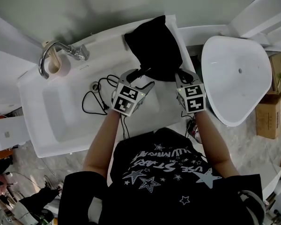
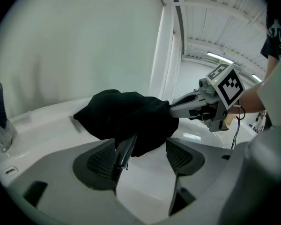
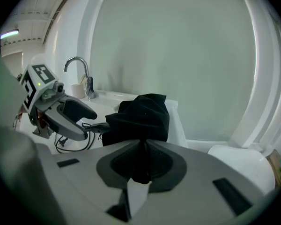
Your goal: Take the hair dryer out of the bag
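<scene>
A black cloth bag [image 1: 154,46] lies on the white counter [image 1: 103,46] behind the sink. From its near edge sticks a dark handle end with a ribbed cord sleeve [image 2: 121,154], likely the hair dryer's. It lies along the left pad of my left gripper [image 2: 143,146], whose jaws stand wide apart; the other pad does not touch it. My right gripper [image 3: 143,146] is shut on a fold of the bag's black cloth [image 3: 141,165] at the bag's right corner. In the head view, my left gripper [image 1: 141,76] and right gripper [image 1: 182,73] flank the bag's near edge.
A black power cord [image 1: 94,100] loops over the counter by the sink basin [image 1: 65,111]. A chrome tap [image 1: 61,50] stands at the back left with a roll of tape [image 1: 58,67] beside it. A white toilet [image 1: 234,78] is at the right, cardboard boxes [image 1: 271,111] beyond it.
</scene>
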The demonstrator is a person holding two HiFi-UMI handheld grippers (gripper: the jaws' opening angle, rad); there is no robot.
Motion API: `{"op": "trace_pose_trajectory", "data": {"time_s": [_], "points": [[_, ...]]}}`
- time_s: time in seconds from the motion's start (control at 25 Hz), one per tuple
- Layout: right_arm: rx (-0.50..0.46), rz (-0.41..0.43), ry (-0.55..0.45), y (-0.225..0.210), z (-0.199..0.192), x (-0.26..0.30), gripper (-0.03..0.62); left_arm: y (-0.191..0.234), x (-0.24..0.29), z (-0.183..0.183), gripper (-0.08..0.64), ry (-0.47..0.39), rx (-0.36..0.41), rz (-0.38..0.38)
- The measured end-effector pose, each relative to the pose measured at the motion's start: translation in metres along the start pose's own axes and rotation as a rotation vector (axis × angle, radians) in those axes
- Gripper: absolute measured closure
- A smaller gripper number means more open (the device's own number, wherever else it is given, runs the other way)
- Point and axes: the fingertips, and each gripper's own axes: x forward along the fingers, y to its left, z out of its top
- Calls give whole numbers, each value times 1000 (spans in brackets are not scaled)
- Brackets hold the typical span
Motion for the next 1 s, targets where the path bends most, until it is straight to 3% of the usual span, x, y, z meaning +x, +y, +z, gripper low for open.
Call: {"op": "trace_pose_trajectory", "data": {"time_s": [0.2,0.52,0.68,1.0], "points": [[57,16,-59,1,18,-2,554,-4,10,-8,206,29,37,-27],[82,15,-67,1,26,-2,554,-8,30,-7,236,53,192,-31],[81,10,-58,3,27,-1,554,-1,31,-7,267,59,176,-23],[79,16,-46,4,29,3,554,2,35,-11,245,118,132,-75]]}}
